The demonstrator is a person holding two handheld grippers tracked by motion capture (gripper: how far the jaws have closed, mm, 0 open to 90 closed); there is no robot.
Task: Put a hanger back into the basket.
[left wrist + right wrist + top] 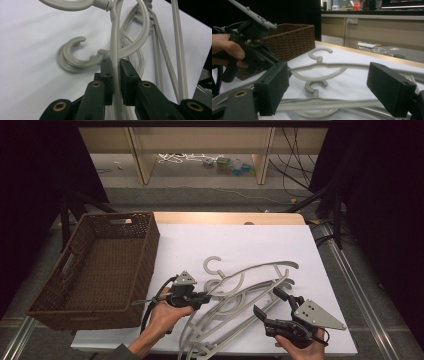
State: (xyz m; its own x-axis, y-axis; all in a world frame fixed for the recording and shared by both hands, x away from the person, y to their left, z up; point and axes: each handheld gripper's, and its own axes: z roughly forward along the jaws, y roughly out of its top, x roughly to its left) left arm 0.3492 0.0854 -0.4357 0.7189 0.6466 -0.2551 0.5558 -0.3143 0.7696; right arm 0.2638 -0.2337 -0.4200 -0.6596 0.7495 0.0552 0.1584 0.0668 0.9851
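the right gripper (267, 304), spread wide near the table's (240, 240) front edge, straddles a pile of grey hangers (240, 295), while the left gripper (115, 75) pinches one hanger's thin arm beside the wicker basket (100, 265).

White table (240, 240) bears wicker basket (100, 270); grey hangers (240, 295) lie tangled.

A pile of hangers (240, 290) lies on the white tabletop (225, 245), near its front edge. The basket (100, 265) stands to the left of the pile, overhanging the table's left side. The left gripper (202, 298) sits between basket and pile, at the pile's left edge; the right gripper (267, 305) is at the pile's right front.
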